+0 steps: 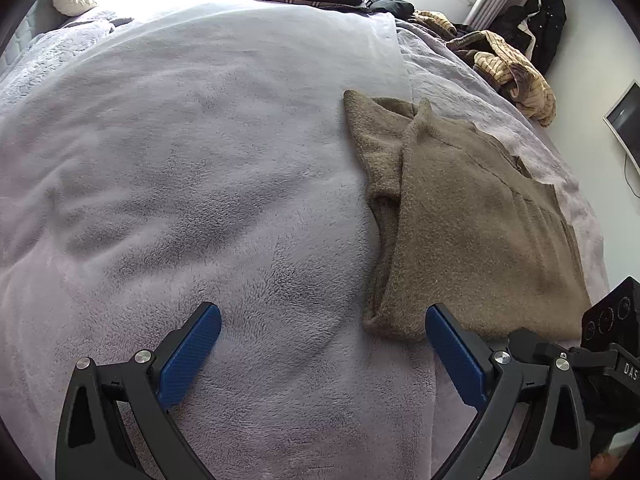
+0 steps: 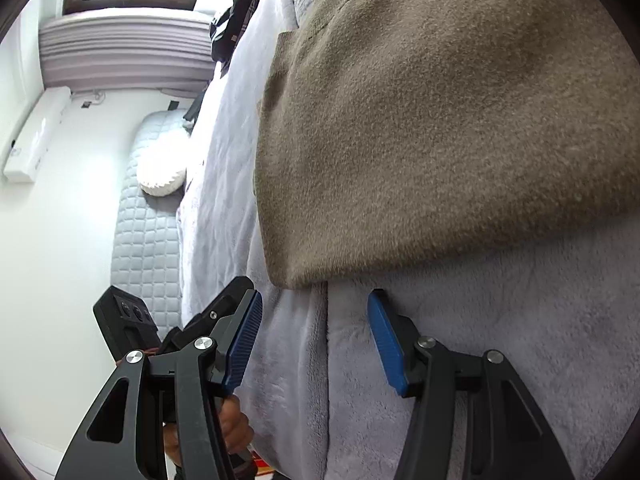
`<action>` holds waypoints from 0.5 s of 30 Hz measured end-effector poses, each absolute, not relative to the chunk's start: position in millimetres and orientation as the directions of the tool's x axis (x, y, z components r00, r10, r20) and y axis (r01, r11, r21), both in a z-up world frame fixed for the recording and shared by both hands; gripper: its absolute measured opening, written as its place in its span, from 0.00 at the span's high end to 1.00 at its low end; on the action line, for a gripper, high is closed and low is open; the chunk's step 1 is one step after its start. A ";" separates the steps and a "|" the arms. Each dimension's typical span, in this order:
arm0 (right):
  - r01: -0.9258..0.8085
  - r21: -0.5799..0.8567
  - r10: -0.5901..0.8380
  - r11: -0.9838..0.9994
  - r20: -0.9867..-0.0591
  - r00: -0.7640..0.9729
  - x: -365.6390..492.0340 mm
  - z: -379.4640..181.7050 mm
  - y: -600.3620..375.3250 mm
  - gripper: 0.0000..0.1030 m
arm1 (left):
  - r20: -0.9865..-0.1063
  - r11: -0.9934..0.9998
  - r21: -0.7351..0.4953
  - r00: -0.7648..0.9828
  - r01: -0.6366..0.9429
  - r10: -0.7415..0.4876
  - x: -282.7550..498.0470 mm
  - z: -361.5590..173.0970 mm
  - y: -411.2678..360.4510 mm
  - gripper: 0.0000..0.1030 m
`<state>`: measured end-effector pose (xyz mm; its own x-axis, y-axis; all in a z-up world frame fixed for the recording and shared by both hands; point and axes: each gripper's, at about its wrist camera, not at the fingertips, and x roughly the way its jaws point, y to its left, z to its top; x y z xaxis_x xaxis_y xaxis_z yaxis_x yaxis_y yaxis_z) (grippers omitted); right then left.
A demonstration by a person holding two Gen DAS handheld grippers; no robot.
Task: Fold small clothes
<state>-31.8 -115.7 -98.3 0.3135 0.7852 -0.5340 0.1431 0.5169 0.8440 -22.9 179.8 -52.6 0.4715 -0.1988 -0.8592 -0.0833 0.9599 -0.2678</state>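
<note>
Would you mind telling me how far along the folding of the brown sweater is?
Done: the brown sweater lies partly folded on the grey blanket. In hand: nothing; left gripper and right gripper are open near its hem. Left: remaining folds.

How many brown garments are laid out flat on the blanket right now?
1: the brown sweater, partly folded, on the lavender blanket ahead-right of the left gripper. Crumpled clothes at the far edge may hide more.

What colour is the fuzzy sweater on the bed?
The sweater is plain brownish-tan, with no pattern. It shows best in the left wrist view.
</note>
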 end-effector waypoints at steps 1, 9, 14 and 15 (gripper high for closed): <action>0.154 0.850 0.787 0.504 -0.525 0.324 -31.5 -100.5 -116.8 0.43 | -0.857 0.957 -0.278 0.471 -0.078 -0.211 -21.2 -52.5 179.8 0.01; 0.231 0.910 0.795 0.345 -0.414 0.443 -24.9 -118.9 -120.5 0.43 | -0.777 0.873 -0.486 0.479 -0.045 -0.408 6.4 -49.3 195.3 0.01; 0.255 0.925 0.802 0.281 -0.372 0.467 -16.0 -120.4 -122.6 0.56 | -0.725 0.797 -0.602 0.457 -0.054 -0.516 23.9 -60.0 197.3 0.01; 0.237 0.929 0.805 0.285 -0.366 0.467 -13.8 -116.7 -124.1 0.87 | -0.715 0.785 -0.617 0.454 -0.051 -0.532 26.0 -60.9 196.6 0.01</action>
<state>-13.8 -124.1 -116.7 0.4671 0.8048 -0.3662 0.2372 0.2850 0.9287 26.0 196.6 -60.9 0.4536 -0.5325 -0.7147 -0.0508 0.7851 -0.6172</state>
